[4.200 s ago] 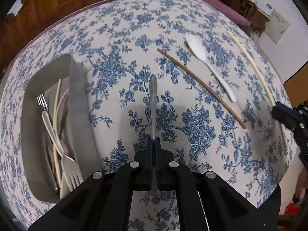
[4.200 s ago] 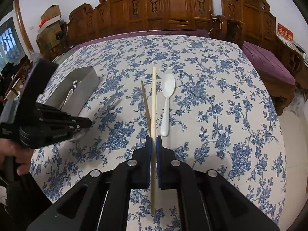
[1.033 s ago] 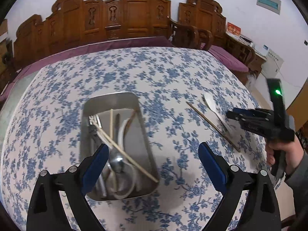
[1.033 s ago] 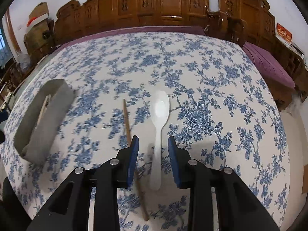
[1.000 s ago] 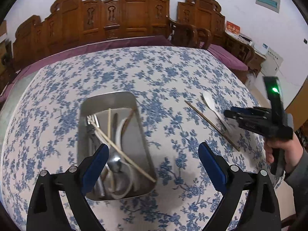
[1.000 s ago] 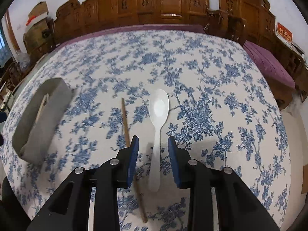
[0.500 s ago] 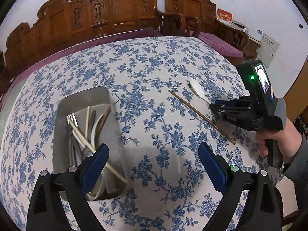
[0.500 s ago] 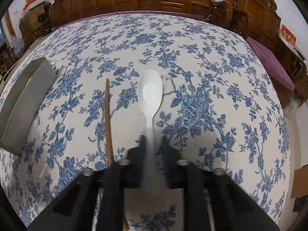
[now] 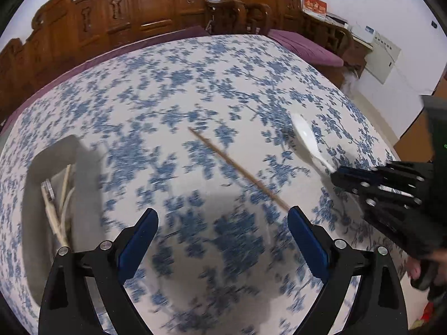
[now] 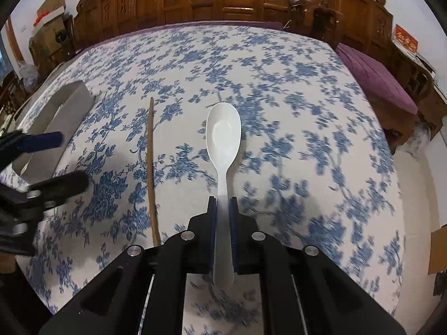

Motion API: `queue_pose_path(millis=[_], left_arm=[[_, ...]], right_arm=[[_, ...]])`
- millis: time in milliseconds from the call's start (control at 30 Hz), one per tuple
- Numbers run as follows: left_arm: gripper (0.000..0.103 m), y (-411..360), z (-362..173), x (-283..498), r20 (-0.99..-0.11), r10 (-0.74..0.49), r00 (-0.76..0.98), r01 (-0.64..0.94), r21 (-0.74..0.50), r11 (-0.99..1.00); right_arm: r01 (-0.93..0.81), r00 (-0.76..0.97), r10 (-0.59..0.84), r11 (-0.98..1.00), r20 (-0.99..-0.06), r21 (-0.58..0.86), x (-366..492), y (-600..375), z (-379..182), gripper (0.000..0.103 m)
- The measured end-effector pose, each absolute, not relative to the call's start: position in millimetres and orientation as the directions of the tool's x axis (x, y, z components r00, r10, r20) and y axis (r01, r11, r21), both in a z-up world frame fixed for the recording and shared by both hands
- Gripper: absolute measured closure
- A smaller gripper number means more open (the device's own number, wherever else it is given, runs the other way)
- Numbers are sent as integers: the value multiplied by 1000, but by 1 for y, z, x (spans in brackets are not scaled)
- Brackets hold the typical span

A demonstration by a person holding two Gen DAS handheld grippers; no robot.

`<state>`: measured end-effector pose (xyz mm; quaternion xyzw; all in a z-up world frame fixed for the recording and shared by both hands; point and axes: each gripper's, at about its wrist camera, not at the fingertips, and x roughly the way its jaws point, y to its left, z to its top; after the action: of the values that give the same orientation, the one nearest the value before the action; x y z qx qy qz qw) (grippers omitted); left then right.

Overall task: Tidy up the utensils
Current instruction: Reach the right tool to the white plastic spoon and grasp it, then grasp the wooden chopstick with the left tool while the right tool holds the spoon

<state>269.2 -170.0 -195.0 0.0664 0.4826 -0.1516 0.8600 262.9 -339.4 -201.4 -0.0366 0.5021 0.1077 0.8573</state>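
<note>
My right gripper is shut on the handle of a white spoon, whose bowl points away over the floral tablecloth. In the left wrist view the same spoon sticks out of the right gripper at the right. A brown chopstick lies left of the spoon; it shows as the chopstick running toward my right finger. My left gripper is open and holds nothing. A metal tray at the left holds several utensils.
The tray also shows at the left of the right wrist view, behind the left gripper's fingers. Carved wooden chairs ring the far side of the round table. A purple cushion lies at the right.
My right gripper closed on the spoon's handle. My left gripper swung right, away from the tray and toward the brown chopstick.
</note>
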Motion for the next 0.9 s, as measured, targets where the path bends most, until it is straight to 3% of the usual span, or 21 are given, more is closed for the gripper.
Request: queue_pose_path(millis=[233,733,900], left_arm=[[14,-205,-212,290,-871,-150,469,329,15,944],[48,-225,-236,304,-897,-52,438,300,92,949],[62,-221,-235,304,-911,-73,406,293,54,955]], right_arm=[[-192,490,166,978,-856,80,255,-369,-200,93],[-147,530,217,976,-820,163,257,-396,-180,92],[-154,535,226,974,-814,168,256,-394,-175,92]])
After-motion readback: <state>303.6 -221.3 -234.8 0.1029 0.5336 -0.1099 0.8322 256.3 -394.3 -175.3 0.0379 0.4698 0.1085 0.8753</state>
